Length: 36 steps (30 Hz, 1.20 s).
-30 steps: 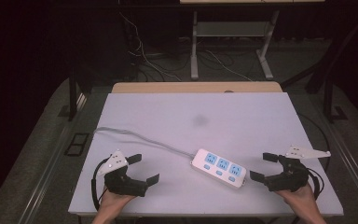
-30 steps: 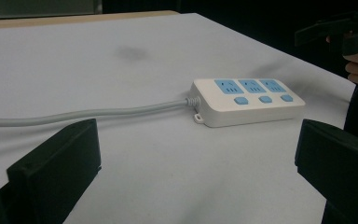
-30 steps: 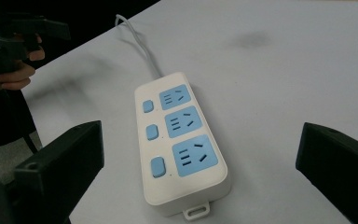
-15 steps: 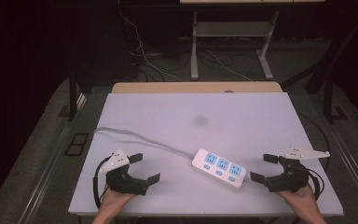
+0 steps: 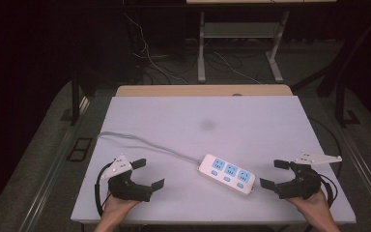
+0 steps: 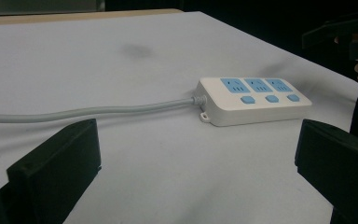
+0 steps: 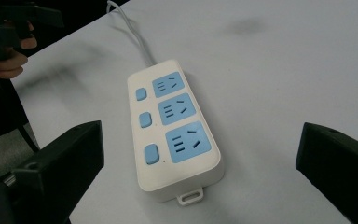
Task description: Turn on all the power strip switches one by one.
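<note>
High view, left to right: the left tongs (image 5: 148,174) rest at the near left of the tabletop (image 5: 174,116), released, with nothing between the jaws. A grey cord (image 5: 145,143) runs from the left edge across to the power strip (image 5: 227,174), which lies flat near the front, right of the middle and between the two tongs, apart from both. The right tongs (image 5: 273,174) sit at the near right, also released and empty, just beside the strip's end.

The strip is a white, rounded block with three pale blue sockets in a row and three small blue buttons alongside them, one per socket. A small mounting tab sticks out at each end. In the left gripper view the strip (image 6: 254,100) lies ahead and to the right with the cord (image 6: 88,112) entering its left end; in the right gripper view it (image 7: 172,126) lies straight ahead between the jaws.

The tabletop is pale grey-white with one dark smudge (image 5: 206,124) near its middle and a wood strip (image 5: 203,90) along the far edge. Beyond it the room is dark, with cables (image 5: 154,58) on the floor and a metal frame (image 5: 241,43).
</note>
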Available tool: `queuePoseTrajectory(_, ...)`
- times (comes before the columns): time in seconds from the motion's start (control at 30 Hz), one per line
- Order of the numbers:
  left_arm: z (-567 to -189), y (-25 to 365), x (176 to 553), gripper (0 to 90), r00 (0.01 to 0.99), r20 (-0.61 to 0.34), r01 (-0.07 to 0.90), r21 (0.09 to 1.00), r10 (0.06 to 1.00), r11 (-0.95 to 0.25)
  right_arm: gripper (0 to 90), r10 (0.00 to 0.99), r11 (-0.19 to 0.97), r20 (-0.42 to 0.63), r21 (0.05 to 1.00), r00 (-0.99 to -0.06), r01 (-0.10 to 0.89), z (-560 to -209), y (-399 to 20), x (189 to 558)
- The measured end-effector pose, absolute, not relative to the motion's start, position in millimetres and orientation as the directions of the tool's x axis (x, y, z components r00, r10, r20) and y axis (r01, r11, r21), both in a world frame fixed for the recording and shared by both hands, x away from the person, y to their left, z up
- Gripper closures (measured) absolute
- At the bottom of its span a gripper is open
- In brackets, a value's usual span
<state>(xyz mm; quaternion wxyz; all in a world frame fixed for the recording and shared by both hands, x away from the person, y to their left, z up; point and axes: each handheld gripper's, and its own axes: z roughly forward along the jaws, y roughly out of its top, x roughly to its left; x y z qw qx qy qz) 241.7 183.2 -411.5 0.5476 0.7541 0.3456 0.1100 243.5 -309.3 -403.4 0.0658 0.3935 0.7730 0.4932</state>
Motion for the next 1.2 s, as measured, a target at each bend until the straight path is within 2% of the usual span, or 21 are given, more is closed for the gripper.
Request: queuePoseTrajectory(1.2, -412.4, 182.7, 241.1, 0.0, 0.734, -0.216, 0.405, 0.900, 0.644, -0.160, 0.8, 0.606, 0.415, 0.207, 0.741, -0.768, 0.527, -375.2, -275.3, 272.0)
